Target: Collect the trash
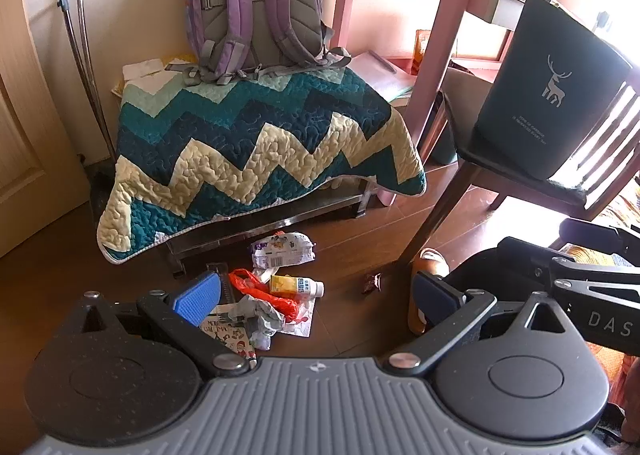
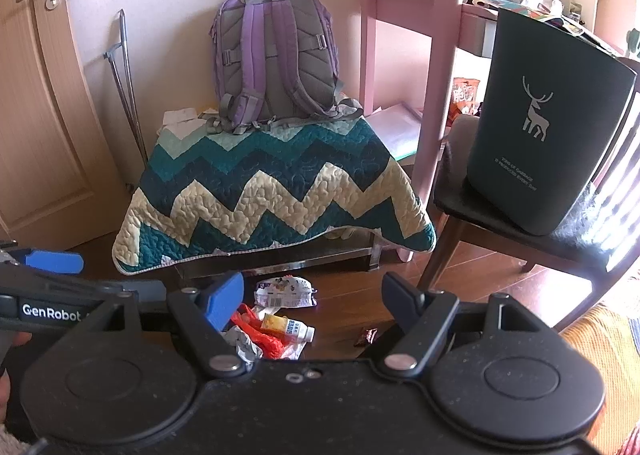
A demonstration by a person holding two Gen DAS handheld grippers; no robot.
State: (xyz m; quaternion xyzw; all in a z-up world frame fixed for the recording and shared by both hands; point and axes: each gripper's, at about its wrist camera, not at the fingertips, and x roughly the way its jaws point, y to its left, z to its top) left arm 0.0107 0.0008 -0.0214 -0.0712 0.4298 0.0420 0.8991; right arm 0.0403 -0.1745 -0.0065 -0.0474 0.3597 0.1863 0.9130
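On the wooden floor [image 1: 352, 255], both hand-held grippers, left [image 1: 316, 295] and right [image 2: 312, 301], gape wide and empty above the trash: crumpled grey paper [image 1: 262, 315], flimsy red plastic bag [image 1: 260, 287], and light, slippery small white-and-yellow plastic bottle [image 1: 296, 286], probably best pinched mid-body.

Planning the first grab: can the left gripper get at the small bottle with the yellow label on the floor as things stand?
Probably yes. The left gripper is open and empty, and the bottle lies exposed on top of the litter, beside the red plastic bag, with nothing over it.
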